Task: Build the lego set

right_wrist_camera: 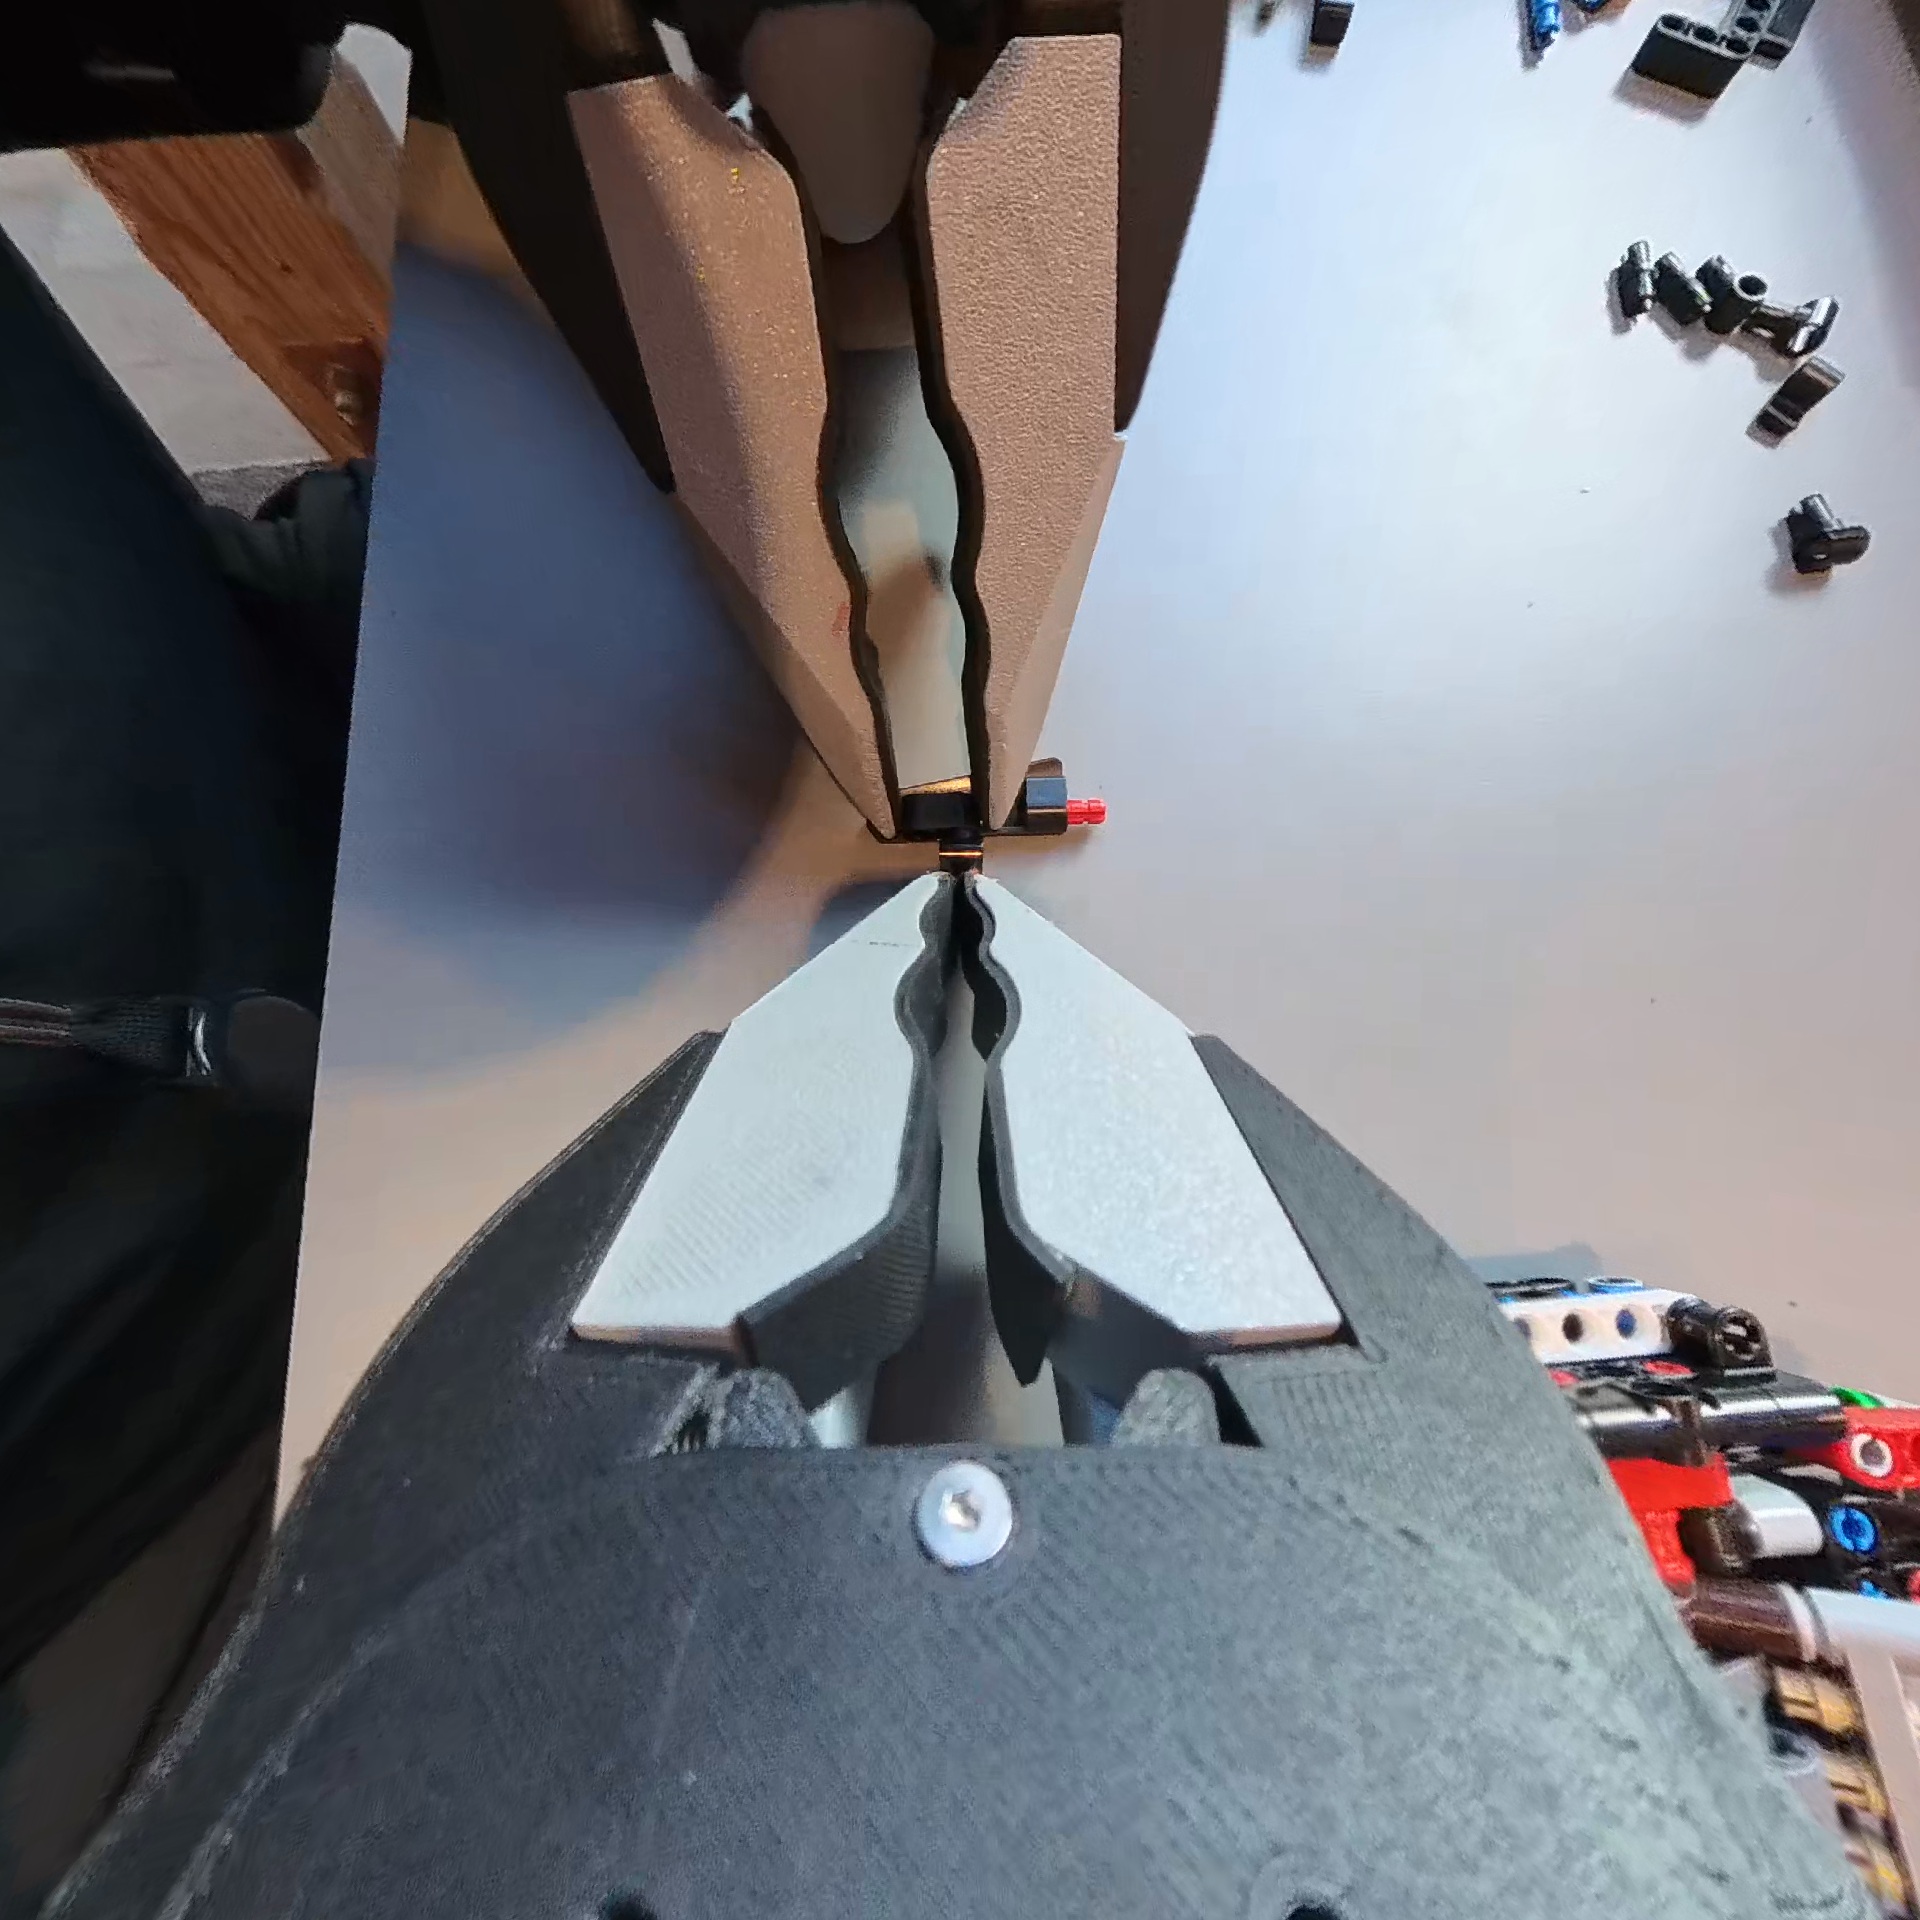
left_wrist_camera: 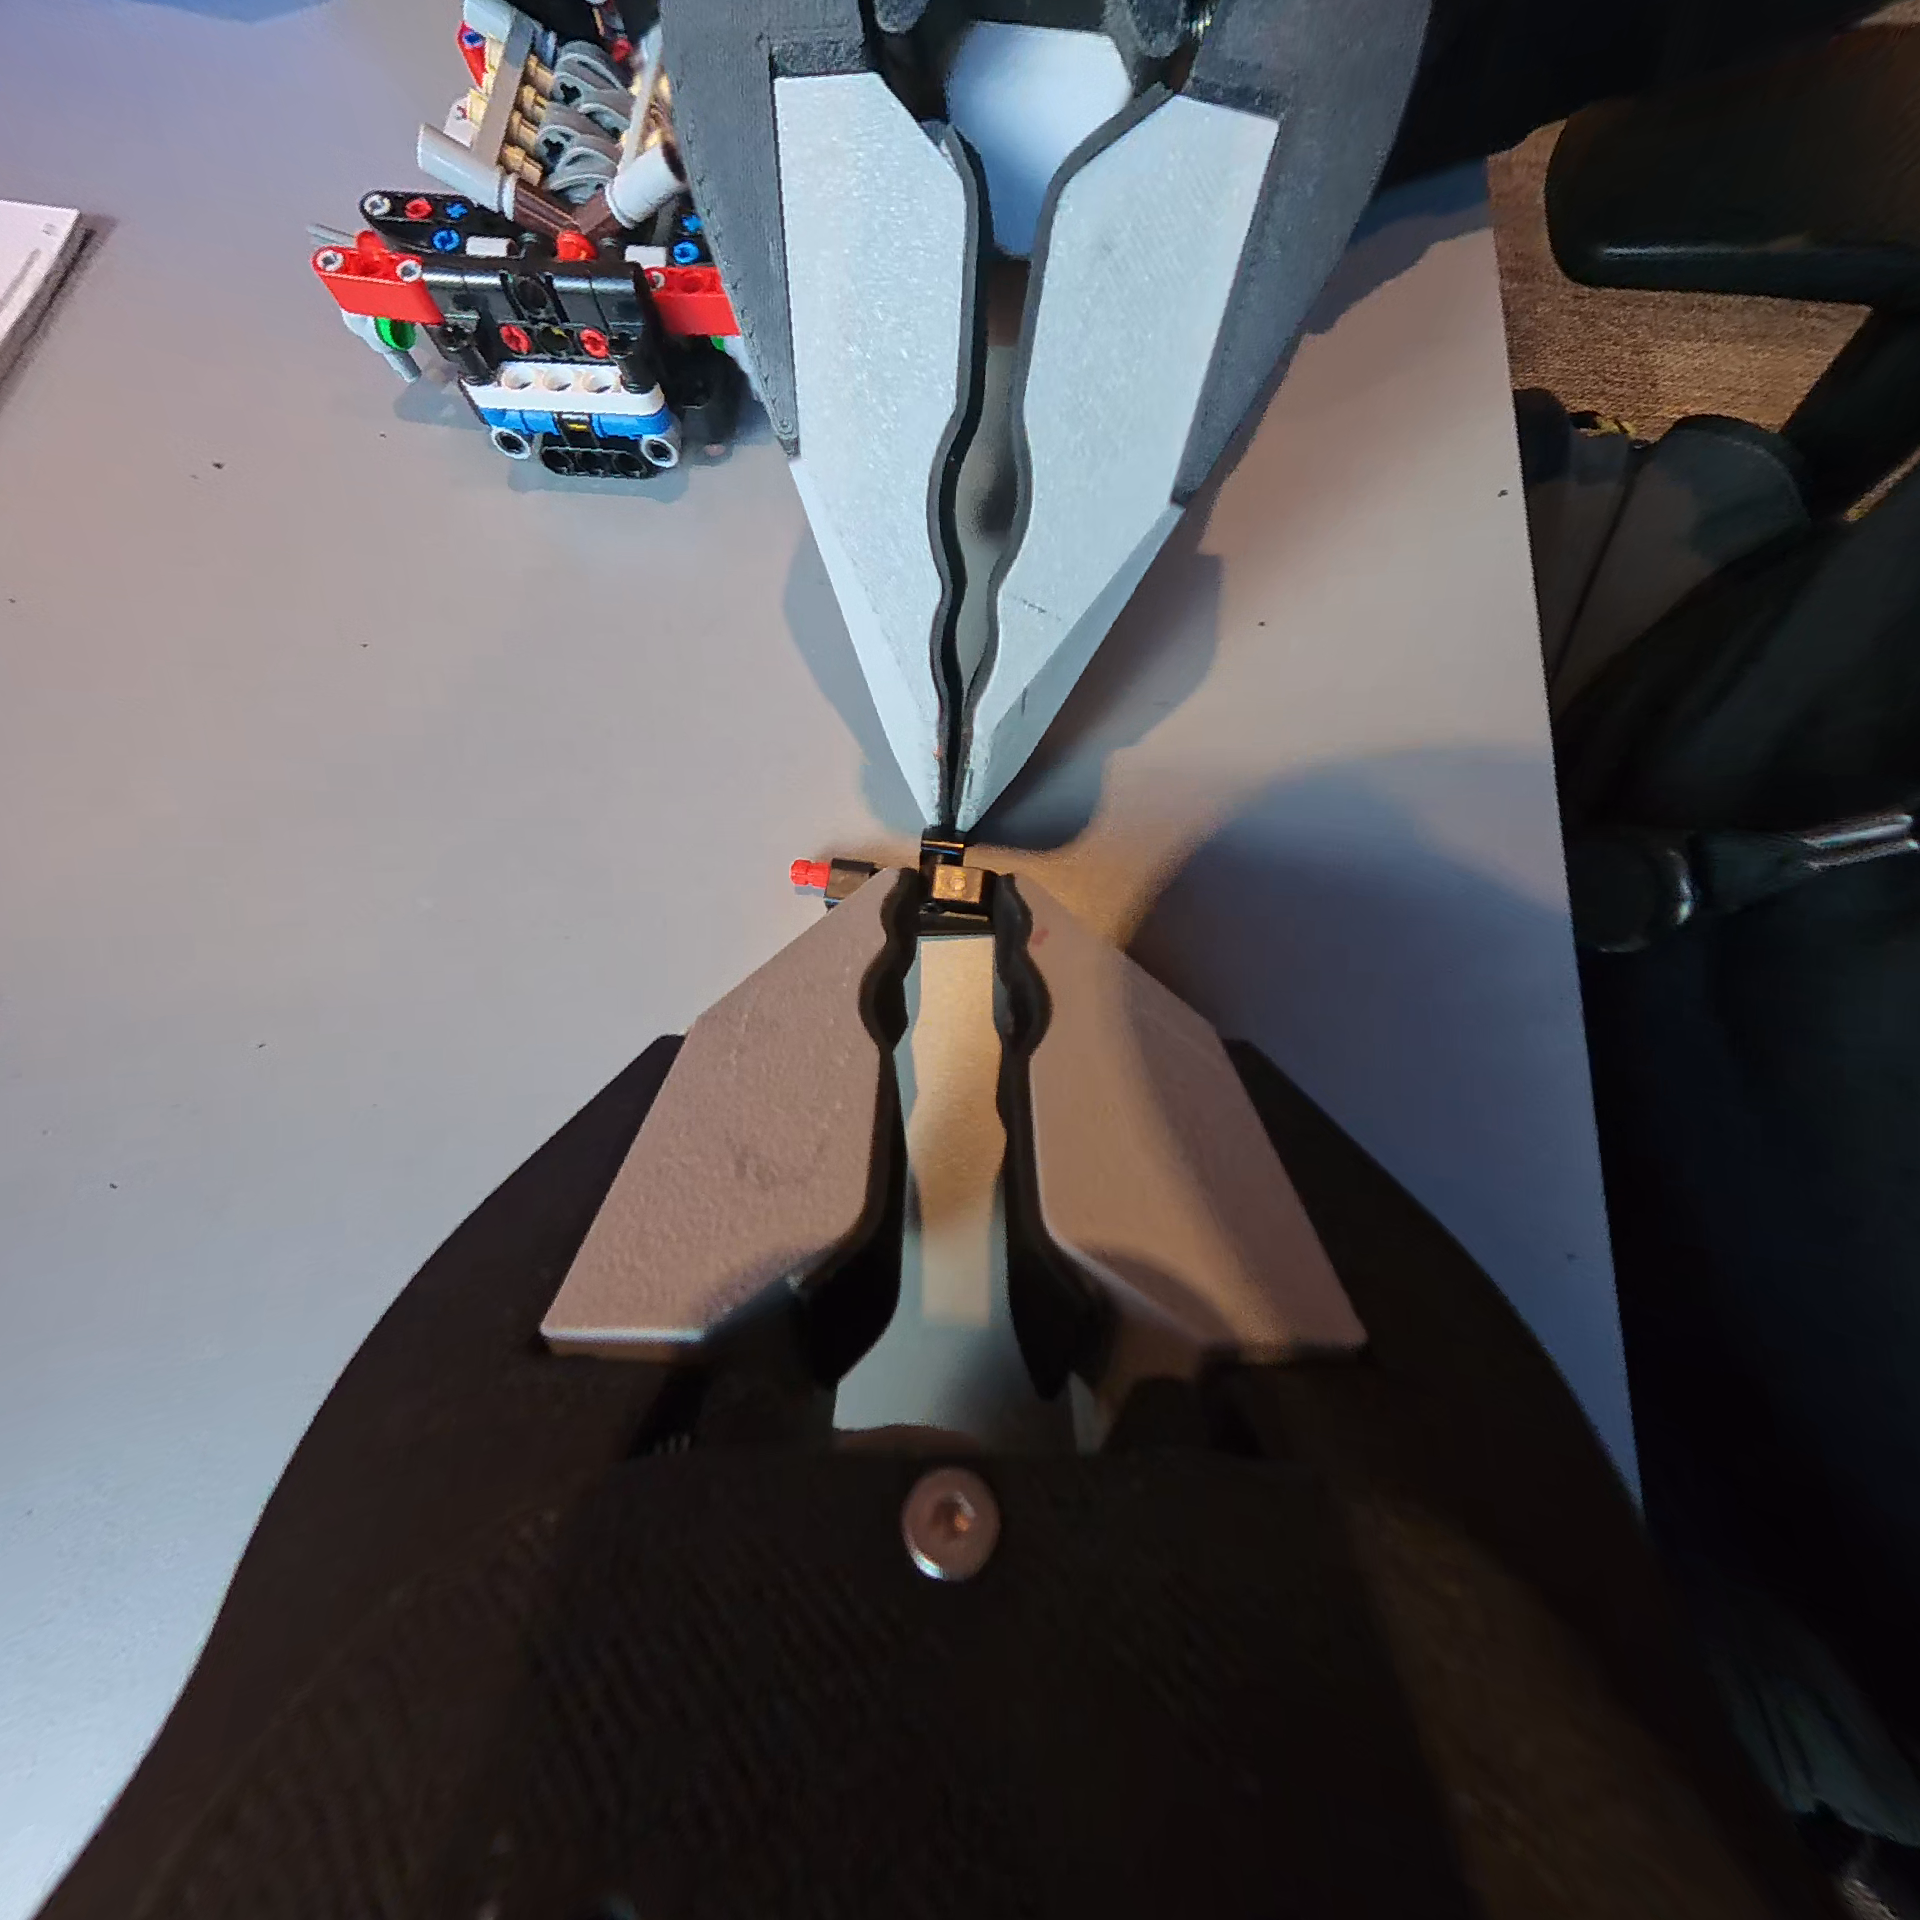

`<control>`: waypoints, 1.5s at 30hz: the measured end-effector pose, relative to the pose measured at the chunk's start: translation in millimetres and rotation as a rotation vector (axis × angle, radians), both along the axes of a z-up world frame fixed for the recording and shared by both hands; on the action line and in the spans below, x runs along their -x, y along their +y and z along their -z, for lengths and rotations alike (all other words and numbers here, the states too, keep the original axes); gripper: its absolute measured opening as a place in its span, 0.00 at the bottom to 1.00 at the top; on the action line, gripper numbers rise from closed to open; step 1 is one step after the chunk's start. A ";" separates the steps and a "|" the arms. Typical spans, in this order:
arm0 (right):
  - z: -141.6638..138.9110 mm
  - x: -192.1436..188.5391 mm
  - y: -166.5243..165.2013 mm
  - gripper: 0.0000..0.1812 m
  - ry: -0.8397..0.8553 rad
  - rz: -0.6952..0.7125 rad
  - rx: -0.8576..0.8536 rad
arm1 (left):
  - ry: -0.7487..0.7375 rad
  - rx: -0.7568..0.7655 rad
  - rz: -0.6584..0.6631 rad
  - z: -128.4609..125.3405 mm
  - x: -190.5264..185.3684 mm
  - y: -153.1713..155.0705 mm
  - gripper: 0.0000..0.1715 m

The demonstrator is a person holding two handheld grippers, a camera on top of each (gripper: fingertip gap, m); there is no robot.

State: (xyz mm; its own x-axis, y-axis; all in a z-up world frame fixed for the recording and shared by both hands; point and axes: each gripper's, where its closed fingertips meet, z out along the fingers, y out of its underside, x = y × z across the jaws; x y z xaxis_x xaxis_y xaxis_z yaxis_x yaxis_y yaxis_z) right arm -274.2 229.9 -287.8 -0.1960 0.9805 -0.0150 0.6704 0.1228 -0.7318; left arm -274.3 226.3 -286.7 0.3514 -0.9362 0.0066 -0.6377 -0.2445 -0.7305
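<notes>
My left gripper (left_wrist_camera: 956,896) is shut on a small black connector (left_wrist_camera: 954,885) with a red pin (left_wrist_camera: 805,871) sticking out of its side. My right gripper (right_wrist_camera: 958,883) comes in from the opposite side, tip to tip with the left. It is shut on a small black pin (right_wrist_camera: 958,854) that touches the connector (right_wrist_camera: 938,808). In the left wrist view the right gripper (left_wrist_camera: 950,819) comes down from the top. In the right wrist view the left gripper (right_wrist_camera: 935,826) does so. The part-built lego model (left_wrist_camera: 540,312) stands on the grey table (left_wrist_camera: 416,831), away from both.
Several loose black parts (right_wrist_camera: 1725,301) lie at the far right of the table in the right wrist view, and the model (right_wrist_camera: 1766,1455) sits low on the right. The table edge (left_wrist_camera: 1538,727) runs close beside the grippers, with a dark chair (left_wrist_camera: 1714,675) beyond. A white booklet (left_wrist_camera: 31,260) lies far left. Both grippers' tips are close together, under 4 cm apart.
</notes>
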 end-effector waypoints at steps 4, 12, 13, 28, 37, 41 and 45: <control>-8.0 -0.1 4.5 0.00 0.069 0.047 -0.029 | -0.001 0.000 -0.024 -0.6 -1.0 2.1 0.06; -23.2 -9.8 11.2 0.00 0.174 0.125 -0.064 | -0.001 -0.004 -0.045 -1.3 0.9 4.1 0.20; -25.8 -11.5 12.4 0.00 0.191 0.133 -0.061 | -0.005 -0.001 -0.053 -1.8 1.4 4.1 0.20; -23.2 11.5 -2.0 0.06 0.176 0.107 -0.059 | -0.038 0.062 -0.064 -2.6 0.0 -5.4 0.21; -5.6 15.0 -2.5 0.06 0.073 0.100 -0.109 | -0.062 0.083 -0.048 -4.6 1.6 -11.0 0.22; -5.6 14.9 -2.5 0.06 0.070 0.100 -0.090 | -0.081 0.062 -0.044 -8.5 1.7 -11.5 0.23; -5.6 14.8 -2.4 0.06 0.069 0.100 -0.082 | -0.162 0.063 -0.060 -19.5 3.5 -8.9 0.23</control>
